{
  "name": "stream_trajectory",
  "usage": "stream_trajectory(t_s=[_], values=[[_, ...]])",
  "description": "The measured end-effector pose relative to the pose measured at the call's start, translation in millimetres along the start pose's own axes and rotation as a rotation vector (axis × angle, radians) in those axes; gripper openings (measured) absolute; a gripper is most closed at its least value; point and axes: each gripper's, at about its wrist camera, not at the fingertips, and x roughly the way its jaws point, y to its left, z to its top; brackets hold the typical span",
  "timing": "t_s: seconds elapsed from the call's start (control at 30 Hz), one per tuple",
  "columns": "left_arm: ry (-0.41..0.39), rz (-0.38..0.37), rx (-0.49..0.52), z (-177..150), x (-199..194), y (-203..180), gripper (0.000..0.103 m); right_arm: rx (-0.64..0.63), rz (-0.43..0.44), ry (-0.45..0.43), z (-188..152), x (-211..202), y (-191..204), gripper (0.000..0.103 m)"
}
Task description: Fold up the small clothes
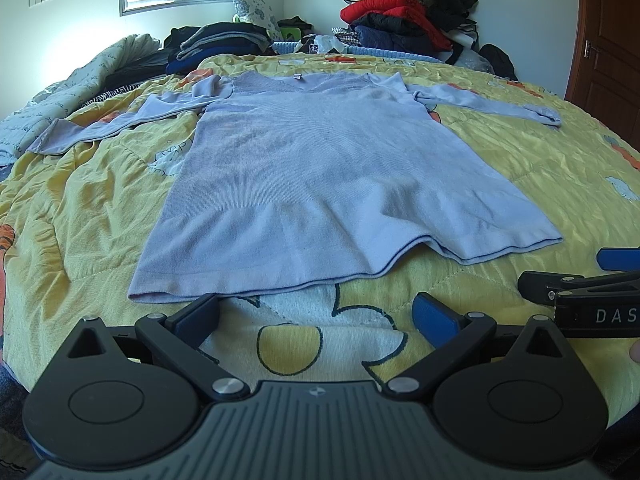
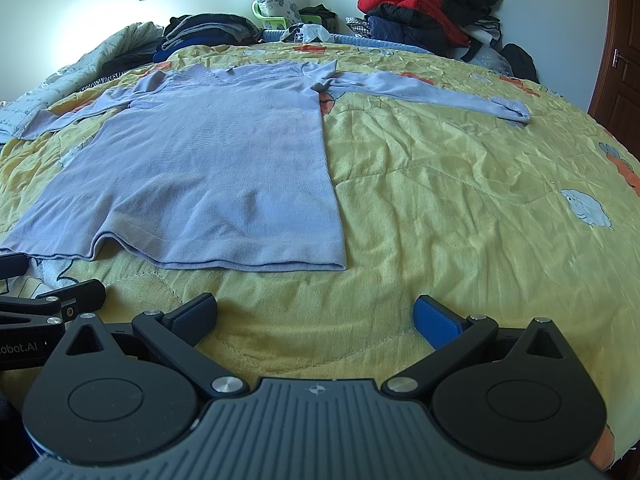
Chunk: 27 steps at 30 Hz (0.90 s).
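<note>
A lavender long-sleeved knit top [image 1: 320, 168] [image 2: 208, 168] lies flat and face up on the yellow quilt, both sleeves spread out, collar at the far end. Its hem runs just beyond my left gripper [image 1: 316, 314], which is open and holds nothing. My right gripper [image 2: 316, 314] is also open and empty, over bare quilt a short way in front of the hem's right corner. The right gripper's body [image 1: 592, 292] shows at the right edge of the left wrist view, and the left gripper's body [image 2: 48, 304] shows at the left edge of the right wrist view.
The yellow cartoon-print quilt [image 2: 460, 208] covers the bed. Folded dark clothes [image 1: 216, 42] and a red-and-black heap of jackets [image 1: 412, 16] sit at the far end. A crumpled pale duvet [image 1: 80, 80] lies far left. A wooden door [image 1: 604, 40] stands at the right.
</note>
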Motion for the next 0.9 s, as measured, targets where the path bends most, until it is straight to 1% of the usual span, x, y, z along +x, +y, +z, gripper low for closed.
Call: stream_trajectory(t_s=[0.9], values=[[0.000, 0.000, 0.003, 0.5, -0.6, -0.6, 0.103, -0.001, 0.001, -0.002, -1.9, 0.9, -0.6, 0.103]])
